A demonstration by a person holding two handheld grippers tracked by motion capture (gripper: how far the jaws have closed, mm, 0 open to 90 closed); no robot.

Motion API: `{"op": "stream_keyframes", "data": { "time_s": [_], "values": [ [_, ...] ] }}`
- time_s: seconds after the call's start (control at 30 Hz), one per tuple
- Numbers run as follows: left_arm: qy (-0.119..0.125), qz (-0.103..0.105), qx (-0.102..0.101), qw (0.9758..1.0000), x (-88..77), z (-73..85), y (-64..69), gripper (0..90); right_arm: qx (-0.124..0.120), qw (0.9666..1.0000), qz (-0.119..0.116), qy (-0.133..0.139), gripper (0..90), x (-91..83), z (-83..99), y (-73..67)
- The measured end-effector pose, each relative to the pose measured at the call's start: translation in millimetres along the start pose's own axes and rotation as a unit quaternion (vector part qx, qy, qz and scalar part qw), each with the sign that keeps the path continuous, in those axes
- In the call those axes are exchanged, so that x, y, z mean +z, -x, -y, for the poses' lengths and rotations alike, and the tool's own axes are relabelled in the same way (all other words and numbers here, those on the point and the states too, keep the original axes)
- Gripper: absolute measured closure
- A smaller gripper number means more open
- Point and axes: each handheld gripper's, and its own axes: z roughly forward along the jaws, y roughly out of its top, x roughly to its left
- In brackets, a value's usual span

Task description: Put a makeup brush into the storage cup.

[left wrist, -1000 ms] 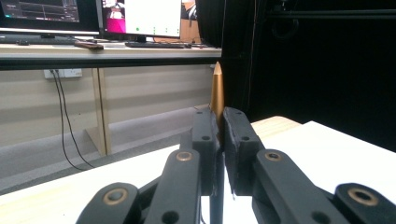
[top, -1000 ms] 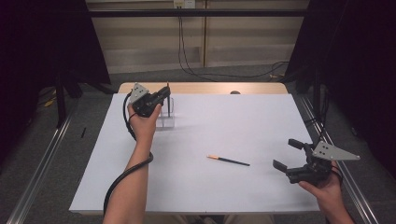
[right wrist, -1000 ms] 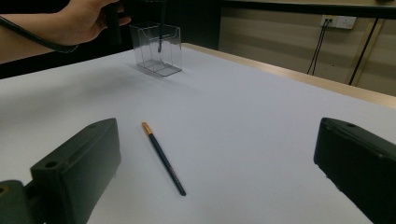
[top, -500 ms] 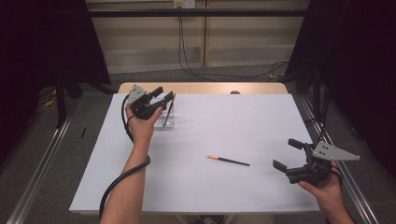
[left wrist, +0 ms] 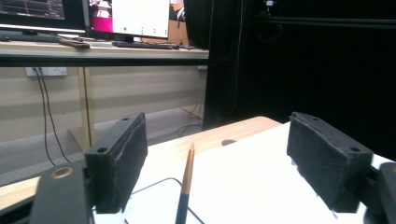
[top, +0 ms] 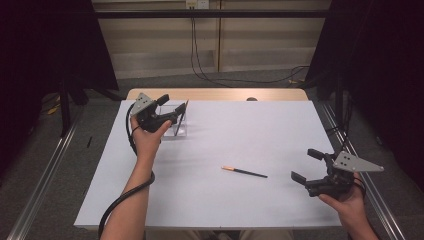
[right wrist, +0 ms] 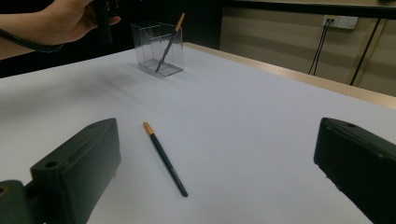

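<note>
The pencil (top: 179, 118), slim and dark with an orange end, leaned in the clear, square plastic holder (top: 174, 121) at the table's (top: 210, 200) far left corner. My left hand-held gripper (top: 171, 116) had just been opening; it had clenched the pencil a second earlier, and now its black padded jaws stood apart, released. A second pencil (top: 244, 172) lay flat mid-table. My right hand-held gripper (top: 304, 168) hung open near it, unmoved.
</note>
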Motion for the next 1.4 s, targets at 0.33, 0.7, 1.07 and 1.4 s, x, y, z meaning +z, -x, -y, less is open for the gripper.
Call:
{"op": "stream_keyframes", "data": {
  "time_s": [0.33,0.7,1.07,1.4],
  "values": [
    [-0.001,0.012,0.000,0.9999,-12.0,2.4,1.8,11.9,-0.001,1.0000,-0.002,-0.001,0.0,1.2,-0.1,-0.5],
    [0.003,0.016,0.002,0.9999,-26.9,6.9,5.7,11.0,-0.001,1.0000,-0.003,-0.001,0.0,2.8,0.0,-1.8],
    [0.002,0.023,0.004,0.9997,-42.6,7.5,8.8,8.4,0.000,1.0000,-0.002,-0.003,0.0,3.5,0.1,-2.0],
    [-0.004,0.029,0.004,0.9996,-56.5,9.7,10.3,6.9,-0.001,1.0000,-0.003,-0.002,0.0,4.2,0.0,-2.4]
  ]
}}
